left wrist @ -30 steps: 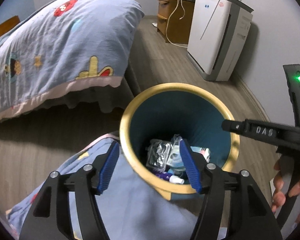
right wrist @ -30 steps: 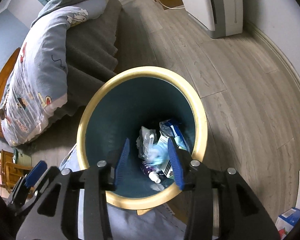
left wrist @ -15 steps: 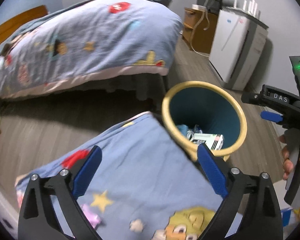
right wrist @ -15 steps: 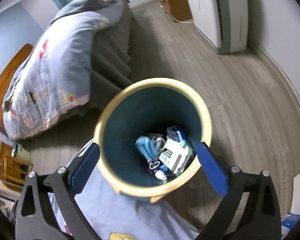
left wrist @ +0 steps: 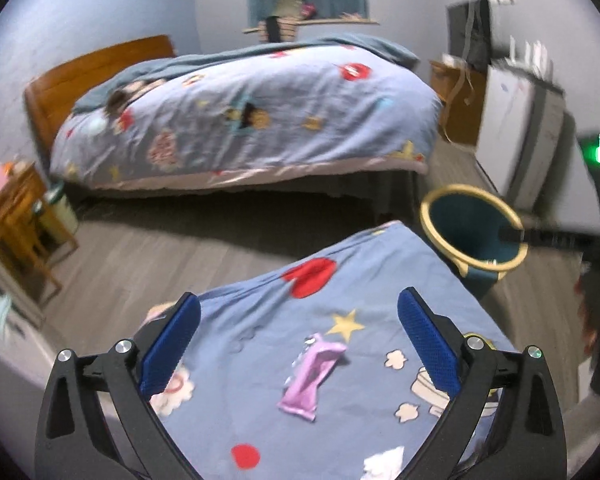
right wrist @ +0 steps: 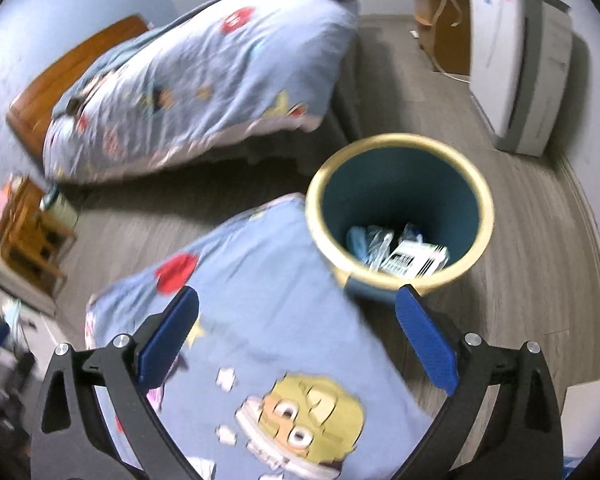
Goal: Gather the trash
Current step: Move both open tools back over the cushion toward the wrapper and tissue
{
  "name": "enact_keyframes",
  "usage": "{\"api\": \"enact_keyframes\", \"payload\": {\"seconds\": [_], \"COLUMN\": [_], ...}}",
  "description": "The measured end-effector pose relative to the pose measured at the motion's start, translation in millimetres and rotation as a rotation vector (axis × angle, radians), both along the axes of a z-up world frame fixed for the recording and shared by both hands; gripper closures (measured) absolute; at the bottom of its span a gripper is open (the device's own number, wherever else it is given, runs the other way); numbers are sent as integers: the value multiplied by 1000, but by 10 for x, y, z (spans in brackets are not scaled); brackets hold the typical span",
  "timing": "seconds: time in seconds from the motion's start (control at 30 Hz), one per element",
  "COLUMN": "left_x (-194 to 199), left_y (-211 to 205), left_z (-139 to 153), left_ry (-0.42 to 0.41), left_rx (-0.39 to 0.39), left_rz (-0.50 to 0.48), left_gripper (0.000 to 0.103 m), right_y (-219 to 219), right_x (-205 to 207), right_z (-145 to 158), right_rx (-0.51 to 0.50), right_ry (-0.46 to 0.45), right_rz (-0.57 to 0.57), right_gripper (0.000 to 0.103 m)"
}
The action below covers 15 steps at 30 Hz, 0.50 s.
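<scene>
Blue patterned bedspread (left wrist: 380, 288) with purple wrapper (left wrist: 312, 376) between wide-open left tool (left wrist: 298, 344) fingers

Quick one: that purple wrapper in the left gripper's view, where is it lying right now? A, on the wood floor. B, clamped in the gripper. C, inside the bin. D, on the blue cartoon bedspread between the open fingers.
D: the purple wrapper lies loose on the blue cartoon bedspread, in front of the open left gripper.
</scene>
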<state>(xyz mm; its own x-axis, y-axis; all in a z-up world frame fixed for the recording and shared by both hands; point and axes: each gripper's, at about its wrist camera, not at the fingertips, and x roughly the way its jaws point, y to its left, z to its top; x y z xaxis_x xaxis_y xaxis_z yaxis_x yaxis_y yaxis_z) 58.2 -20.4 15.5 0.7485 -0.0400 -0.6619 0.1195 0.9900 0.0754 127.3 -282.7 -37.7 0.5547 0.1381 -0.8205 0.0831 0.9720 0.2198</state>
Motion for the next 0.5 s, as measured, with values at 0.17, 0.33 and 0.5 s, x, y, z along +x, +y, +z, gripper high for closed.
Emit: {"api": "enact_keyframes", "payload": {"seconds": [0.17,0.33,0.5], "left_x": [-206,-249,-266], "left_y": [447,803,1017], "left_z": [-113,-218,-244], "left_ry": [37,58,75], "left_rx": [-112,-135,-195], "left_rz": [29,87,129], "left_gripper": [5,5,5], "right_y": [523,990,1379], "right_x": [-348,-764,-1076], "right_z": [-207,-478,-796], "right_rx": [-41,-94,-115], "right_ry": [40,71,116], "right_rz": [98,169,227], "right_gripper": [6,6,7]}}
